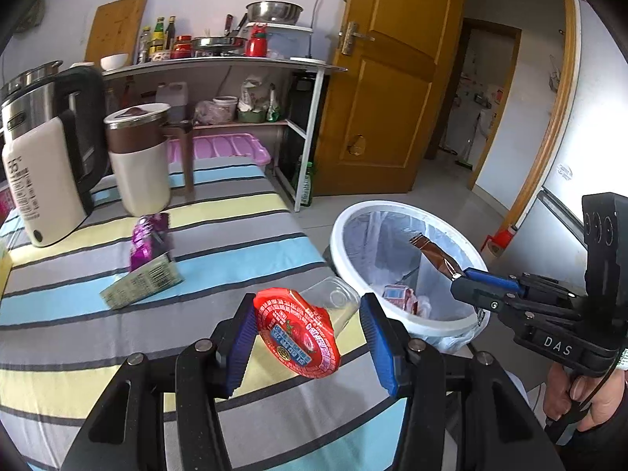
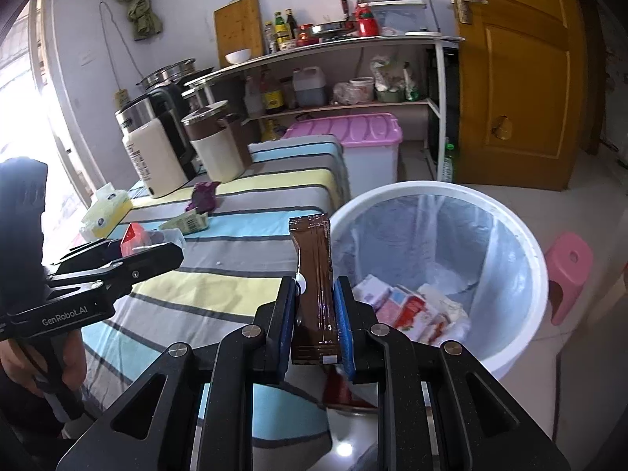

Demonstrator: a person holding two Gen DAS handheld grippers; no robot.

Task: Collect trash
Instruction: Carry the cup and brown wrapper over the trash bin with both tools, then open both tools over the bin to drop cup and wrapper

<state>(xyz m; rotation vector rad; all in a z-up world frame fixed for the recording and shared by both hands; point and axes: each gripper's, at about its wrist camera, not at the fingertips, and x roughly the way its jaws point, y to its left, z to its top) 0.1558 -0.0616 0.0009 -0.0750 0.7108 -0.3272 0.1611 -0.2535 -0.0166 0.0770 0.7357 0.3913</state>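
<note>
Right of bin [image 2: 510, 212], pink stool [image 2: 569, 274], right-wrist view only

You see two grippers: the left gripper [image 1: 304, 337] and the right gripper [image 2: 314, 314]. You count one white bin [image 2: 522, 243], two wrappers [image 1: 151, 241] on the striped cloth [image 1: 235, 235], one kettle [image 1: 43, 157] and one mug [image 1: 139, 161].

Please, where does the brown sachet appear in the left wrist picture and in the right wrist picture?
Left wrist view: the brown sachet is at right of centre, in the right tool, over the white bin.
Right wrist view: it stands at lower centre, upright between the blue pads.
Shared landmark: the white bin, with the striped cloth beside it.
</note>
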